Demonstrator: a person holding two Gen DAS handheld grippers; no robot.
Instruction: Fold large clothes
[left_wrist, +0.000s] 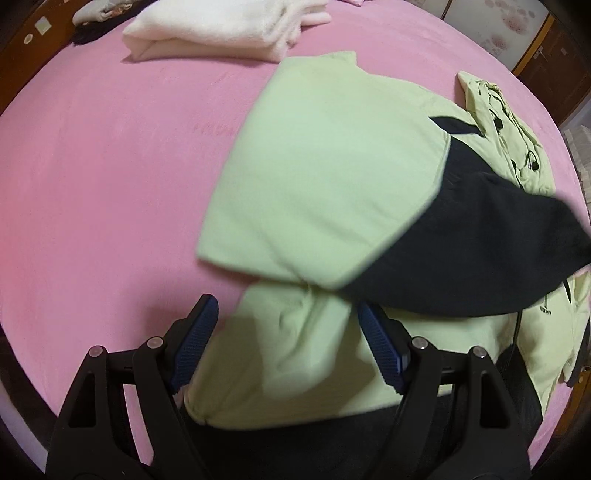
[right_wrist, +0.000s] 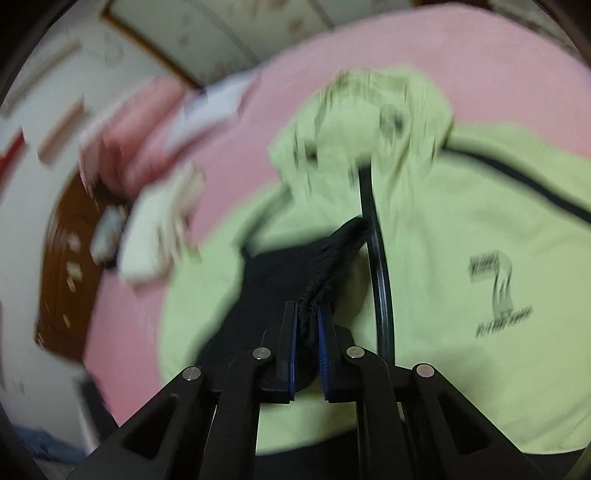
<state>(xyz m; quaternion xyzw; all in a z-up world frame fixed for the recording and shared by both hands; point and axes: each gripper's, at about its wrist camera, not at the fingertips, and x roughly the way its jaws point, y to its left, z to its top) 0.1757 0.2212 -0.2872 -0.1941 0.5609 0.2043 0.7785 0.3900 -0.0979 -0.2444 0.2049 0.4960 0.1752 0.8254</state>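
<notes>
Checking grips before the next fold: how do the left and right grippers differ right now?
The left gripper stands open; the right gripper is shut. The left holds nothing, its blue pads either side of a light green padded jacket sleeve; the right pinches the jacket's black ribbed cuff. The left's view is sharp, the right's blurred. Both point down at the same jacket on the pink bed sheet.

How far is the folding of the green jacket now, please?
Done: one sleeve of the green jacket already lies folded across its body. In hand: the right gripper has its jaws shut on the black cuff; the left gripper hangs open over green fabric. Left: the hood and body remain unfolded.
</notes>
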